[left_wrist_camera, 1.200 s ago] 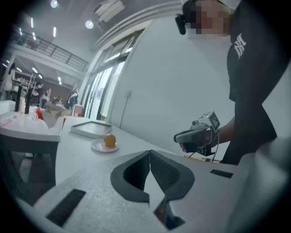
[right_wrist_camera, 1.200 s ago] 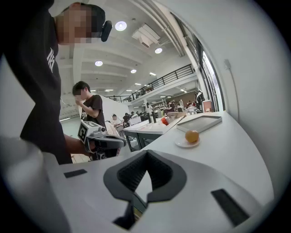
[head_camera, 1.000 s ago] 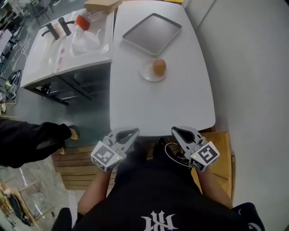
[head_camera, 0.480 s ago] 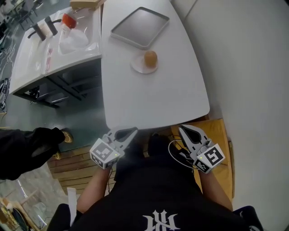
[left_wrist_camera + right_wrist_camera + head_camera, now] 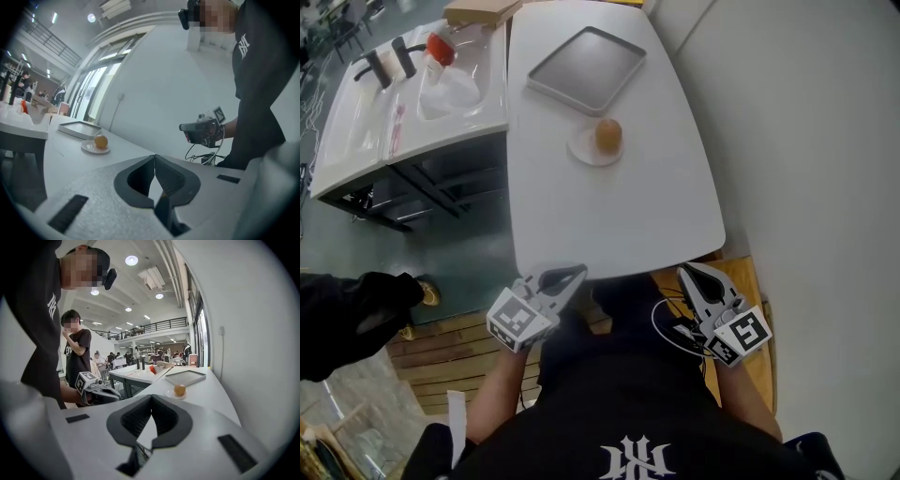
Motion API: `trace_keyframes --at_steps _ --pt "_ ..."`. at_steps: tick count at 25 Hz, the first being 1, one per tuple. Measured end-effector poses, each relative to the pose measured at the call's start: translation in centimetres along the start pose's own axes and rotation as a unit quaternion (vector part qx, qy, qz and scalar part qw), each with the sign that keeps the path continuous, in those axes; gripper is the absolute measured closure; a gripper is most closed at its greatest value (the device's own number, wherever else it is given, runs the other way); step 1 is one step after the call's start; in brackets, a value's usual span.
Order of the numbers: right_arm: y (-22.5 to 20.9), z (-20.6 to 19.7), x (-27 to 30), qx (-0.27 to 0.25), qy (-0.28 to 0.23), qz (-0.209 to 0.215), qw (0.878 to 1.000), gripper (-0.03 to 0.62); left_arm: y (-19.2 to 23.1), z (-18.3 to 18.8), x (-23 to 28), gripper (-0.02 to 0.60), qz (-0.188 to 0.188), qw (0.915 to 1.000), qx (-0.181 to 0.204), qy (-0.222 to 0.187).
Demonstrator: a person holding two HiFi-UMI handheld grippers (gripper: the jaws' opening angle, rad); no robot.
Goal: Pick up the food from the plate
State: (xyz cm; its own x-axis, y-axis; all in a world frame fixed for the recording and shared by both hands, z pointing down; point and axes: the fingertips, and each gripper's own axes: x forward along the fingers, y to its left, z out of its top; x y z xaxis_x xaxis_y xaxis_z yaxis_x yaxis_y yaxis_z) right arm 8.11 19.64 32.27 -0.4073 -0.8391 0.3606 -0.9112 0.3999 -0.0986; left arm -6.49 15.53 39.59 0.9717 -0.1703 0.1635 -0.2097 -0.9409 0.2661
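White worktop (image 5: 609, 216) carries a small plate (image 5: 584, 150) w/ round orange-brown food (image 5: 608, 134) on it, just beside a grey tray (image 5: 586, 70); left gripper (image 5: 570, 275) & right gripper (image 5: 690, 274) hang by the near edge, well apart from it; fingers of both pressed together, holding nothing; vs a sec ago only slight drift, so the reach hasn't begun.

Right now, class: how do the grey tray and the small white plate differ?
The tray is rectangular and grey; the plate is round and white. The tray is larger than the plate. The tray lies empty; the plate carries round orange-brown food. Both rest on the white table.
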Motion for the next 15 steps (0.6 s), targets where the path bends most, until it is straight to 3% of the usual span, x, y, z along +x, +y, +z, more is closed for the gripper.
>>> trace_keyframes --at_steps 8,12,15 --pt "-1.8 1.3 3.2 0.002 0.011 0.025 1.000 0.594 2.6 2.4 0.7 0.578 0.030 0.9994 -0.014 0.001" --pt "-3.7 2.8 6.0 0.023 -0.005 0.042 0.999 0.594 5.0 3.9 2.2 0.578 0.043 0.9975 -0.055 0.001" --pt "-5.5 3.9 9.0 0.033 -0.012 0.057 0.998 0.594 7.2 5.0 3.3 0.578 0.056 0.9962 -0.064 0.015"
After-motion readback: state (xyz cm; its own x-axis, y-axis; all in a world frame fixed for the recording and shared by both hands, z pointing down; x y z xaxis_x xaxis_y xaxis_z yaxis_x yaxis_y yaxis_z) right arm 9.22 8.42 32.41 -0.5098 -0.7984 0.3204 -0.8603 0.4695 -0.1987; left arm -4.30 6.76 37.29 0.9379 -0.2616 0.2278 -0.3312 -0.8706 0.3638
